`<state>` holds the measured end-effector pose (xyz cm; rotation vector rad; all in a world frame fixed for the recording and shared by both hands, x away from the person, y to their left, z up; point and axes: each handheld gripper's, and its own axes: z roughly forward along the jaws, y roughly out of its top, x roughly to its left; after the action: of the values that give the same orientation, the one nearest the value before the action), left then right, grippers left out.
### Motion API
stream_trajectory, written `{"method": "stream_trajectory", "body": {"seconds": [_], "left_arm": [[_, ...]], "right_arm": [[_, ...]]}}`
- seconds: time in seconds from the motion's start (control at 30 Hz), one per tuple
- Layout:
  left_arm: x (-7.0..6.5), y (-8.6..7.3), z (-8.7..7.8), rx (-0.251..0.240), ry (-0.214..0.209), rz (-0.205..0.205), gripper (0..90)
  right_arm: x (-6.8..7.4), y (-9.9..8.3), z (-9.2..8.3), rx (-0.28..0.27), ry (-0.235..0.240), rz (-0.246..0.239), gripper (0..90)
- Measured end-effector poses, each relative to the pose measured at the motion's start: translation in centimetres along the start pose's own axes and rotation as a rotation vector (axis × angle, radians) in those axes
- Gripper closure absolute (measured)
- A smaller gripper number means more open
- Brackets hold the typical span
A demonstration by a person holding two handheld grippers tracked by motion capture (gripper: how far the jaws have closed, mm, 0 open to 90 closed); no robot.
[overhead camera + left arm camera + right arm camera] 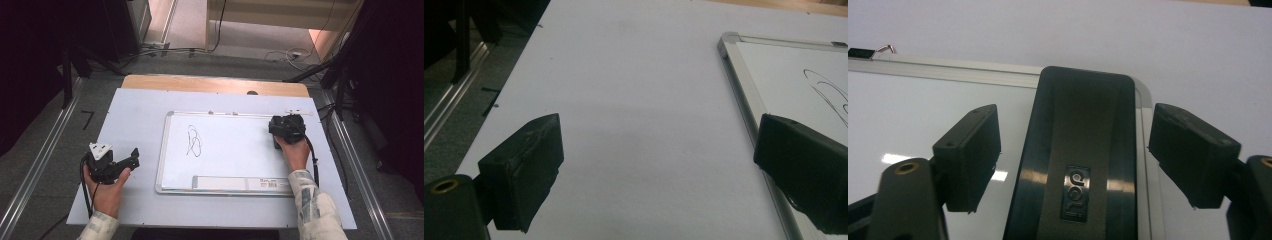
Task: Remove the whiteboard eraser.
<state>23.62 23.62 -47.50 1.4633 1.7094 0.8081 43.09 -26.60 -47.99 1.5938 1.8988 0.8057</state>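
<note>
eraser (1080, 165) sits between right gripper (1073, 150) jaws, spread, ungripped; off-centre closure may skid it. left gripper (659, 165) jaws released, empty.

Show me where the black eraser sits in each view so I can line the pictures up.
High view: the black eraser is at the whiteboard's right edge, mostly hidden under the right gripper.
Left gripper view: the eraser is not in this picture.
Right gripper view: the eraser lies centre frame between the open jaws, crossing the frame.
Shared landmark: the whiteboard's aluminium frame.
</note>
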Motion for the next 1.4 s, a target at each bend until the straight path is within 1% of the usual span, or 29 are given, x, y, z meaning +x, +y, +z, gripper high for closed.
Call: {"method": "stream_trajectory", "body": {"seconds": [0.07, 0.17, 0.4, 0.43, 0.5, 0.57, 0.63, 0.93, 1.4], "left_arm": [[-0.03, 0.00, -0.03, -0.002, -0.001, -0.002, 6.4], [0.00, 0.00, -0.03, -0.001, 0.000, -0.002, 6.4], [-0.05, -0.01, 0.01, 0.000, 0.002, 0.001, 6.4], [-0.05, -0.01, -0.01, -0.001, 0.003, 0.000, 6.4], [-0.01, -0.01, -0.01, -0.001, 0.003, 0.000, 6.4], [0.02, -0.04, 0.00, 0.000, 0.005, -0.004, 6.4], [0.05, -0.08, 0.01, 0.002, 0.005, -0.002, 6.4], [0.15, -0.09, -0.01, -0.001, 0.009, -0.010, 6.4], [0.19, -0.08, 0.02, -0.001, 0.008, -0.011, 6.4]], "right_arm": [[-0.03, -0.01, 0.08, 0.004, -0.002, 0.007, 22.8], [-0.29, -0.09, 0.34, 0.018, -0.005, 0.021, 26.9], [-0.09, -0.18, 0.47, 0.025, -0.017, 0.020, 29.4], [-0.09, -0.18, 0.46, 0.026, -0.018, 0.024, 30.8], [-0.13, -0.18, 0.48, 0.028, -0.013, 0.026, 31.3], [-0.17, -0.20, 0.50, 0.030, -0.004, 0.039, 32.9], [-0.16, -0.19, 0.50, 0.029, -0.005, 0.041, 33.1], [-0.16, -0.26, 0.48, 0.021, -0.008, 0.054, 35.2], [0.16, -0.47, 0.23, -0.012, -0.043, 0.038, 35.7]]}}
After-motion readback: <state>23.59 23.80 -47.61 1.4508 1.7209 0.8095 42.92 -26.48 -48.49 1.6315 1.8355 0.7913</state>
